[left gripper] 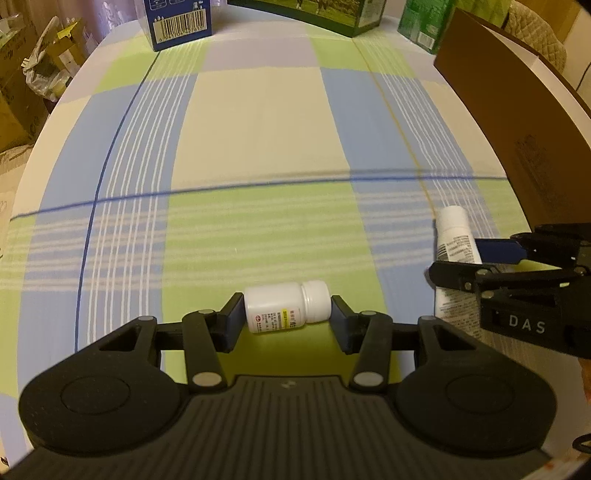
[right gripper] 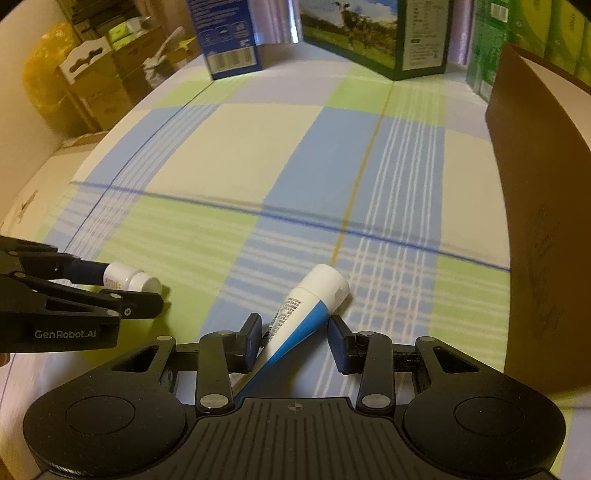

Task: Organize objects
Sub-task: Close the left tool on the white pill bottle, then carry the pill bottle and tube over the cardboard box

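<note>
A checked cloth (left gripper: 258, 122) of green, blue and cream squares covers the desk. At its far edge stand a blue carton (left gripper: 179, 22), a dark green box (left gripper: 325, 14) with a pasture picture and a bright green pack (left gripper: 424, 26); a brown cardboard box (left gripper: 517, 122) rises on the right. Cardboard cartons (right gripper: 92, 85) crowd the room on the left. The left gripper (left gripper: 287, 317) has its jaws spread around a white pill bottle (left gripper: 286, 310) lying on its side. The right gripper (right gripper: 295, 338), jaws likewise apart, straddles a white-and-blue tube (right gripper: 303, 317) lying near the brown box.
</note>
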Motion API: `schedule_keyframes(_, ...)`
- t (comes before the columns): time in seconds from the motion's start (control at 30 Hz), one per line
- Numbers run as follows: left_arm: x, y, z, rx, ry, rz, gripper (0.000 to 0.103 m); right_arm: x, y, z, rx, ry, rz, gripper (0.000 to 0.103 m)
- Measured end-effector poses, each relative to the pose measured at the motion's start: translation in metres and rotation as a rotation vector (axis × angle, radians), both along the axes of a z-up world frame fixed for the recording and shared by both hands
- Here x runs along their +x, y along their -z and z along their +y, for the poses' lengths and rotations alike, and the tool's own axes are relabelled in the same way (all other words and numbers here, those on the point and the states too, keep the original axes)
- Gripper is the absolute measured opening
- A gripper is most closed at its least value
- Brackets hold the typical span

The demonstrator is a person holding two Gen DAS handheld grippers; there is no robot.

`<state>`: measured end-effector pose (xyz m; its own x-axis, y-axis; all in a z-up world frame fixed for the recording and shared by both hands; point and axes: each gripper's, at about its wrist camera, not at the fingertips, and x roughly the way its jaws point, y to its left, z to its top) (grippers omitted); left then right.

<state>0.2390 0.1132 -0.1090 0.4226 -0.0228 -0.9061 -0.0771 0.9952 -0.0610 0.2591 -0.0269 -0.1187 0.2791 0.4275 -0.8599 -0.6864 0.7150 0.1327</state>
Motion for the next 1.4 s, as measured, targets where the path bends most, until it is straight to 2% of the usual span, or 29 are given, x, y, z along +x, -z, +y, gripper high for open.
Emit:
schedule_keyframes(0.3, -0.020, -0.002, -0.014, -0.023, 0.021, 0.019, 0.044, -0.027, -0.002, -0.014, -0.006, -0.035, 0.026, 0.035)
schedule_keyframes(0.77, -0.040, -0.014, -0.049, -0.017, 0.056, -0.003, 0.044, -0.048, -0.015, -0.055, 0.025, -0.011, 0.021, 0.031)
schedule_keyframes(1.07, -0.046, -0.034, -0.075, -0.007, 0.074, -0.053, 0.044, -0.058, -0.044, -0.087, 0.101, -0.004, -0.041, 0.028)
schedule_keyframes(1.4, -0.042, -0.070, -0.113, -0.008, 0.118, -0.143, 0.044, -0.055, -0.089, -0.134, 0.209, 0.042, -0.135, 0.026)
